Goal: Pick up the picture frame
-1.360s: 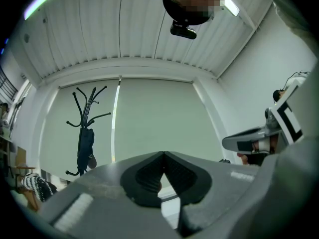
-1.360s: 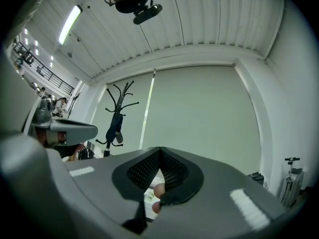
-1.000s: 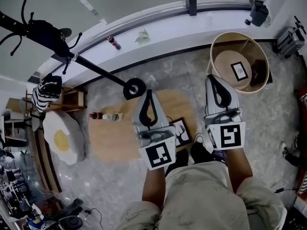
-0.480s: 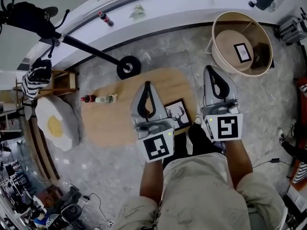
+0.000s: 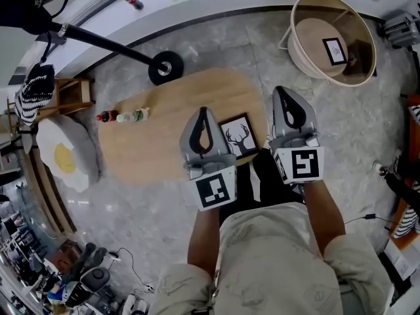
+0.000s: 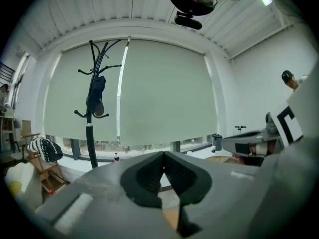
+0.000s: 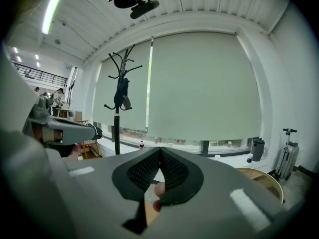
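A black picture frame [image 5: 238, 136] with a white deer-antler print lies flat on the low oval wooden table [image 5: 151, 136], near its right front edge. My left gripper [image 5: 203, 111] hovers over the table just left of the frame, jaws shut and empty. My right gripper [image 5: 286, 92] hangs just right of the frame, past the table's right edge, jaws shut with nothing held. In the left gripper view my left gripper [image 6: 163, 156] shows its pads meeting; my right gripper [image 7: 160, 151] looks the same in the right gripper view. Neither gripper view shows the frame.
Small bottles [image 5: 122, 116] lie on the table's left part. A round wooden tub [image 5: 333, 38] with a small framed picture inside stands at the back right. A coat stand's base [image 5: 165, 67] sits behind the table. An egg-shaped cushion [image 5: 63, 159] lies at left. My shoes are under the grippers.
Both grippers have sunk towards the table and stayed shut. In the head view the table and frame have shifted, and the frame now shows fully between the two grippers.
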The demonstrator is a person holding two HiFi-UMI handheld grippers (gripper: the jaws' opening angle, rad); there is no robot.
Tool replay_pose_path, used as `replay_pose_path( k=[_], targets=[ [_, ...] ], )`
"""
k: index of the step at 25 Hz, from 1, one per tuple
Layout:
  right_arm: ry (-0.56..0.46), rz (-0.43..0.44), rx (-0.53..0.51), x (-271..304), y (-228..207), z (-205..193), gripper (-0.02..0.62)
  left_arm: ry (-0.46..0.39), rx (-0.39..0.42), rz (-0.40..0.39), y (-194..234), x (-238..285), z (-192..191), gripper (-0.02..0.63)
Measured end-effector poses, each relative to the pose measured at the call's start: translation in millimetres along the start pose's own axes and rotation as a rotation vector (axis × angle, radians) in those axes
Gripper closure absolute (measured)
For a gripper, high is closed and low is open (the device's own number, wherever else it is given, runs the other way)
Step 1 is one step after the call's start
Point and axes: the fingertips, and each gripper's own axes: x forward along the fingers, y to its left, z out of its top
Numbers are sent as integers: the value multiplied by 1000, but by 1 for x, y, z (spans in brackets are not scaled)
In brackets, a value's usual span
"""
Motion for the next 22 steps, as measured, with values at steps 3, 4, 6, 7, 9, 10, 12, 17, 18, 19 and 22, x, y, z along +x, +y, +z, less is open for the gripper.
replay_pose_path(
  k=[3, 4, 6, 7, 9, 10, 12, 17, 18, 19, 22],
  targets=[
    [28, 2, -1, 2, 4, -17, 594, 24, -24, 14, 5, -2, -17, 601],
    [39, 3, -1, 2, 7, -23, 594, 37, -38, 20, 7, -5, -25, 601],
    [63, 9, -1, 1, 14, -37, 594, 77, -51, 29, 12, -9, -45, 601],
    [76, 13, 1, 1, 17, -44, 594, 105, -52, 33, 13, -10, -57, 601],
    [106, 17, 8, 0, 21, -62, 594, 172, -57, 40, 14, -11, -87, 601],
    [125, 17, 13, -1, 23, -72, 594, 204, -53, 37, 13, -12, -102, 601],
    [163, 19, 21, -3, 27, -93, 594, 258, -33, 16, 9, -16, -132, 601],
    [248, 37, 37, -9, 40, -143, 594, 342, -58, -1, 1, -27, -186, 601],
    [263, 40, 41, -10, 42, -151, 594, 355, -67, -3, 1, -28, -194, 601],
    [279, 42, 44, -12, 44, -160, 594, 367, -76, -4, 0, -30, -201, 601],
    [327, 50, 53, -14, 49, -185, 594, 396, -101, -5, -1, -31, -219, 601]
  ],
)
